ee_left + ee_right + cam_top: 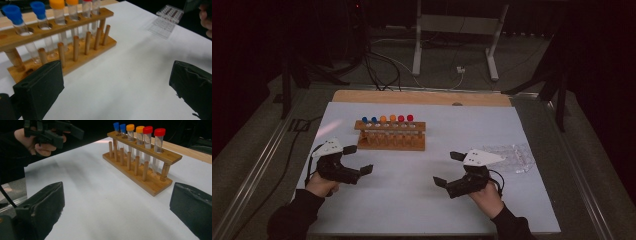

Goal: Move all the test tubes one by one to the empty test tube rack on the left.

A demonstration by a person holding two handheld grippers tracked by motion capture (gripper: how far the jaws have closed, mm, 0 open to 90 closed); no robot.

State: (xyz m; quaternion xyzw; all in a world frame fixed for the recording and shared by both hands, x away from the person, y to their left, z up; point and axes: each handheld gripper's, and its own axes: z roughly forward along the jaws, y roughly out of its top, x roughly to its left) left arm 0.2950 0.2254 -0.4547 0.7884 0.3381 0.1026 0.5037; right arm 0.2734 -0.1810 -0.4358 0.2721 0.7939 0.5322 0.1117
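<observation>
A wooden test-tube rack (390, 136) stands on the white sheet (422, 200), toward the back and left of centre. It holds several capped tubes: two blue (15, 15), two orange (130, 127) and two red (159, 132). My left gripper (358, 159) hovers in front of the rack's left end, jaws wide apart with nothing between them. In its own view the left gripper (116, 87) frames bare sheet, with the rack (62, 37) beyond. My right gripper (448, 168) rests at the front right, open and empty. From the right gripper (116, 207) I see the rack (142, 162) and the left gripper (67, 137).
A clear plastic tray or packet (512, 157) lies at the sheet's right edge, behind my right hand. A wooden board edge (422, 97) runs along the back of the table. Cables and a desk frame (457, 30) sit on the floor beyond.
</observation>
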